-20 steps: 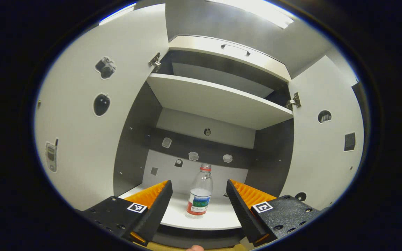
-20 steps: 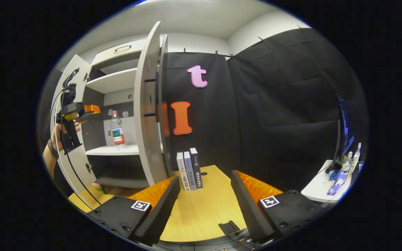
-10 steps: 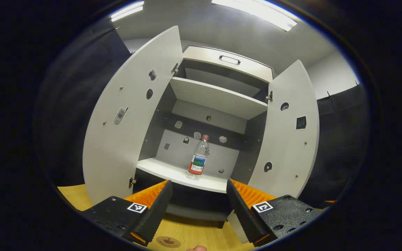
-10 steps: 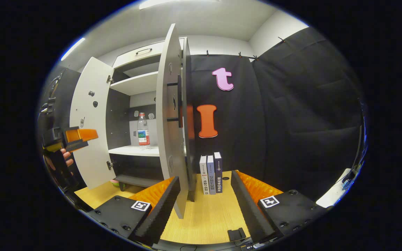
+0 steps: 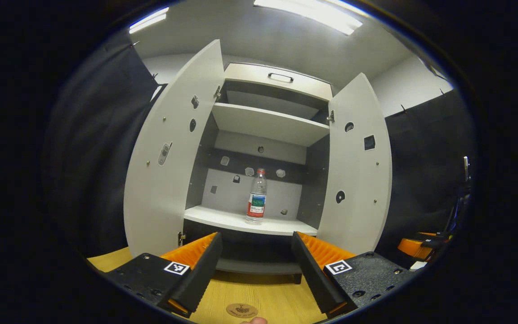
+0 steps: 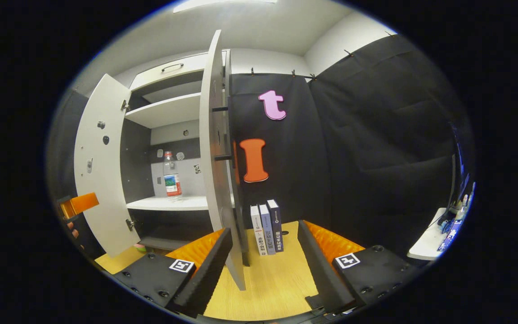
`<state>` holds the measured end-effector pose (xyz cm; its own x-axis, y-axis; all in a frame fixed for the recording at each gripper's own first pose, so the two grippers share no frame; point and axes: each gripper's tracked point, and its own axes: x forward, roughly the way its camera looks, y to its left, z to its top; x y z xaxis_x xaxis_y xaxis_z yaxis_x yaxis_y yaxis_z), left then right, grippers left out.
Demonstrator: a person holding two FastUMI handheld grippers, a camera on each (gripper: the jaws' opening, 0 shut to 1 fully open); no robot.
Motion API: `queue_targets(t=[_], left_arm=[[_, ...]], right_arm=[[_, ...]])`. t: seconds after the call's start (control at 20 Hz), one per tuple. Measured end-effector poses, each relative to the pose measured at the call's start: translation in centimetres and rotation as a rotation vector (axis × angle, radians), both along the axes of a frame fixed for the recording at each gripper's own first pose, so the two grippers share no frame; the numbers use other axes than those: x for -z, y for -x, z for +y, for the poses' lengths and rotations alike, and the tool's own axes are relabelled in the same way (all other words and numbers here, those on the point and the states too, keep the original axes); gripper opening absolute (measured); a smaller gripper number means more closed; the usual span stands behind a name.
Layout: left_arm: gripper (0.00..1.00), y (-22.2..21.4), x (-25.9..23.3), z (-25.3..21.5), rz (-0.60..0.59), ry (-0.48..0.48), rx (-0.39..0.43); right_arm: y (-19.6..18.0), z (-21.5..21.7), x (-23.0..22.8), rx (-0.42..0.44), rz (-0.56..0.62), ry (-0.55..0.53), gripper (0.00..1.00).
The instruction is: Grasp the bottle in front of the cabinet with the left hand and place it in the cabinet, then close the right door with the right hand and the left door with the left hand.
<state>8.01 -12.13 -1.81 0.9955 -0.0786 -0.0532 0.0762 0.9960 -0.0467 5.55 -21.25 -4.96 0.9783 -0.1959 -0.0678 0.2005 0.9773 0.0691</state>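
A clear bottle (image 5: 256, 195) with a red cap and a red label stands upright on the cabinet's lower shelf (image 5: 223, 220). Both doors hang open: the left door (image 5: 164, 148) and the right door (image 5: 358, 166). My left gripper (image 5: 255, 265) is open and empty, well back from the cabinet above the wooden table. In the right gripper view the bottle (image 6: 172, 175) stands inside, and the right door (image 6: 216, 148) is edge-on just ahead. My right gripper (image 6: 263, 265) is open, with the door's lower corner near its left finger. The left gripper (image 6: 79, 204) is at the far left.
Three books (image 6: 267, 222) stand upright on the wooden table (image 6: 272, 283) right of the open door. A white side table (image 6: 425, 243) with small items sits far right. An upper shelf (image 5: 268, 123) and a drawer with a handle (image 5: 280, 76) top the cabinet.
My left gripper has drawn back out of the cabinet, leaving the bottle standing on the shelf. The right gripper has shifted closer to the right door's edge.
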Motion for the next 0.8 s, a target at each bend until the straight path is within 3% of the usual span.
queue_targets(t=[0.1,0.25,0.55,0.8], left_arm=[[0.95,-0.7,0.6,0.4,0.016,0.021,0.049],[0.95,-1.0,1.7,1.4,0.044,0.042,0.073],[0.94,-0.7,2.9,3.7,0.063,0.074,0.051],[0.97,-0.4,2.8,5.6,0.052,0.071,0.027]], right_arm=[[-0.8,0.3,-2.2,0.009,-0.028,-0.042,0.98],[-1.7,-1.2,-6.4,0.047,-0.082,0.009,0.98],[-6.6,-4.0,-11.4,0.058,-0.102,0.114,0.98],[-9.7,-3.9,-12.3,0.042,-0.116,0.106,0.98]])
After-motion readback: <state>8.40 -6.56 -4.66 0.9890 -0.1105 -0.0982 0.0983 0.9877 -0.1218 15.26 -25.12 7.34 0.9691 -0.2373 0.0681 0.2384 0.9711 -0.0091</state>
